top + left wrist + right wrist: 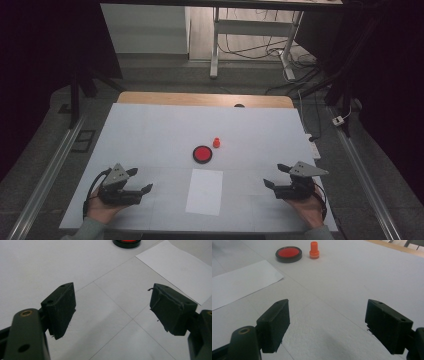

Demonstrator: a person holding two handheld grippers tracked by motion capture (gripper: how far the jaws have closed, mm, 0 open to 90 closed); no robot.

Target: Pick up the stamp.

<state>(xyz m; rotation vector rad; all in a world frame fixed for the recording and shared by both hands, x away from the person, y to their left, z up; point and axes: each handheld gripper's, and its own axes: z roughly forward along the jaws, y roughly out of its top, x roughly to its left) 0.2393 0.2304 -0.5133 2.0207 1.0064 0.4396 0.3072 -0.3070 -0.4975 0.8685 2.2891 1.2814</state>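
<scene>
Sitting between 2 wide-open, empty grippers (139,181) (276,176): round black-rimmed red ink pad (202,154), small orange stamp (216,143).

The left gripper view's top edge cuts off the red ink pad (126,243).

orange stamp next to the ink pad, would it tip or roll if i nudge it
The orange stamp stands upright, taller than it is wide, so a push near its top would probably tip it. It looks round, so once down it may roll across the smooth table. It looks small, so likely light and stiff.
</scene>
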